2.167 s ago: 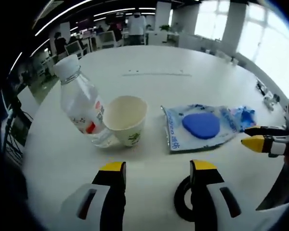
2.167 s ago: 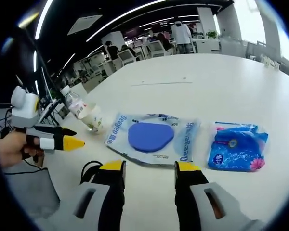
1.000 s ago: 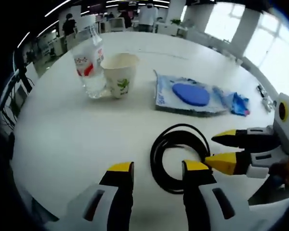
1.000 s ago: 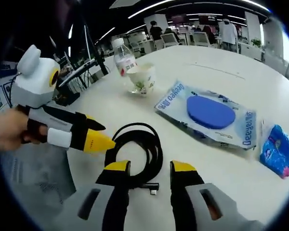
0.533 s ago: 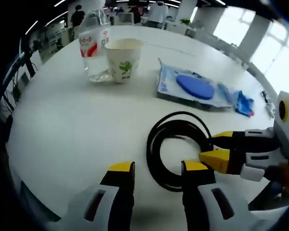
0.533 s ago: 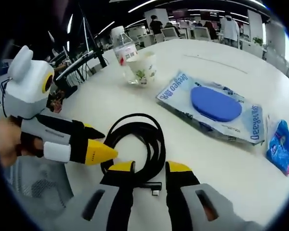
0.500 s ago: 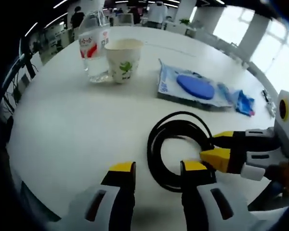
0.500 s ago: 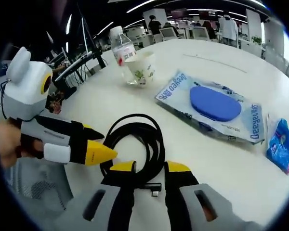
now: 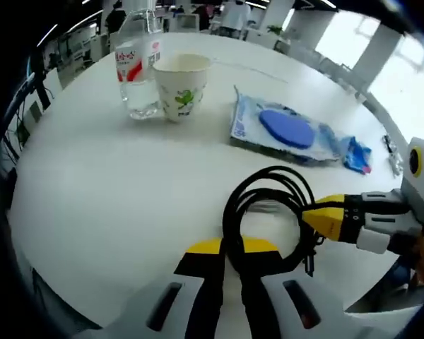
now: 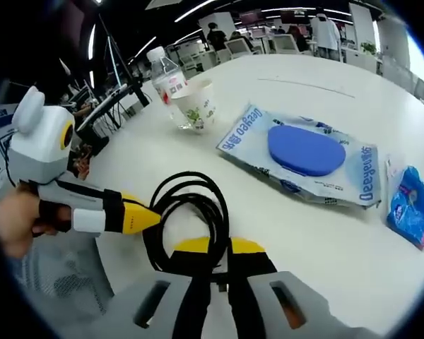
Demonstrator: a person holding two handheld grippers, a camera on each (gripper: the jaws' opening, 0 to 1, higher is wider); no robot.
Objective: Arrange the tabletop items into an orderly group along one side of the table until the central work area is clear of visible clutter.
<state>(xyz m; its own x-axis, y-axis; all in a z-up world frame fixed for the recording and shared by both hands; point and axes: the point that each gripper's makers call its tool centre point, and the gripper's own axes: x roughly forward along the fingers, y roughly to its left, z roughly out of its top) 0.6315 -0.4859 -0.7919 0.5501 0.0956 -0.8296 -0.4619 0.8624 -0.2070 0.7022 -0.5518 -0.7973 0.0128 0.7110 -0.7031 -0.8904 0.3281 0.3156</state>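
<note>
Near my edge of the round white table (image 9: 92, 191), both grippers have closed on the coiled black cable (image 9: 268, 205): my left gripper (image 9: 230, 247) pinches the near side of the loop, with the strands running up between its yellow tips, and my right gripper (image 10: 212, 247) is clamped on the opposite side of the same coil, its tip also reaching in from the right in the left gripper view. The coil looks partly raised, though I cannot tell whether any of it touches the tabletop. The main risk, as I judge it, is the coil loosening: it is only loosely wound, so pulling the two grips apart or tilting it could let turns slide out, and a plug end hangs free near the right tips and could drag or catch. Beyond the cable lie a flat plastic packet with a blue pad (image 10: 304, 152) inside and, past its end, a small blue tissue pack (image 10: 410, 205), apart from it. Farther off, a water bottle (image 9: 136, 70) and a paper cup (image 9: 180, 85) stand upright, just beside each other. The packet lies directly ahead, so a trailing loop could snag or shove it.
</note>
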